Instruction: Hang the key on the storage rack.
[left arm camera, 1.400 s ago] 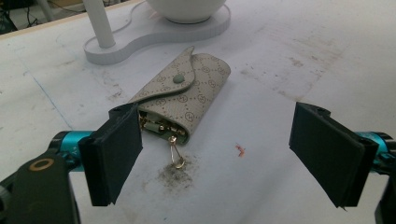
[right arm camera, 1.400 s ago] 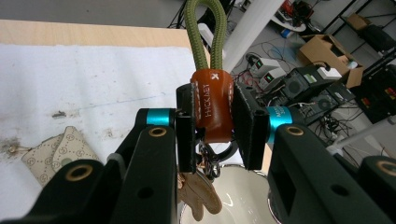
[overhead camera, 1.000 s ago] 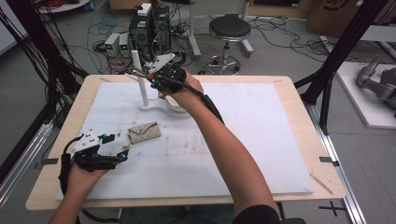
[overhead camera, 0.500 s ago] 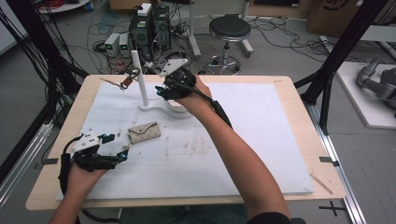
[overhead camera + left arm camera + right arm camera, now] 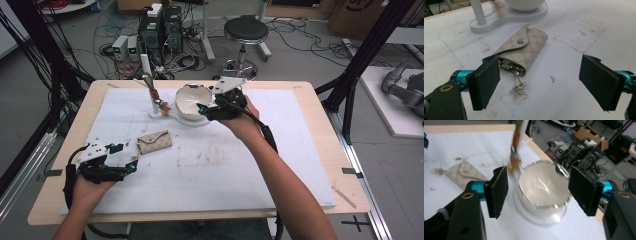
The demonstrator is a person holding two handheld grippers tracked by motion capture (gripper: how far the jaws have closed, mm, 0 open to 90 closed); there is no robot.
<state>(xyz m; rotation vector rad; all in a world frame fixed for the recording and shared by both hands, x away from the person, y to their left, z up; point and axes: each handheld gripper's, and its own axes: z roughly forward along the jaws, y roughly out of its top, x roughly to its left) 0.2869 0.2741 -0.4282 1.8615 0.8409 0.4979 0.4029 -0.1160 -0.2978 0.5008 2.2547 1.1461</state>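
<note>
A beige monogram key pouch (image 5: 154,142) lies flap-shut on the white mat, a gold clip (image 5: 519,82) trailing from its open end. My left gripper (image 5: 127,157) stands open just short of it; in the left gripper view the pouch (image 5: 524,47) sits ahead of the jaws (image 5: 541,82), nearer the left one. A white stand (image 5: 146,67) carries a hanging bunch of keys (image 5: 157,97), blurred. Beside it, on the same base, rests a white bowl (image 5: 191,100). My right gripper (image 5: 204,107) is open with its jaws either side of the bowl (image 5: 544,187), nothing gripped (image 5: 541,192).
The stand's flat white base (image 5: 506,18) lies just beyond the pouch. The mat (image 5: 280,165) covers a wooden table (image 5: 325,110). Off the far edge are computers, cables and a stool (image 5: 245,31) on the floor.
My right gripper has drawn back from the stand's hook, to the right and down, to the bowl. The keys now dangle from the hook, swinging. The left gripper has stayed put.
</note>
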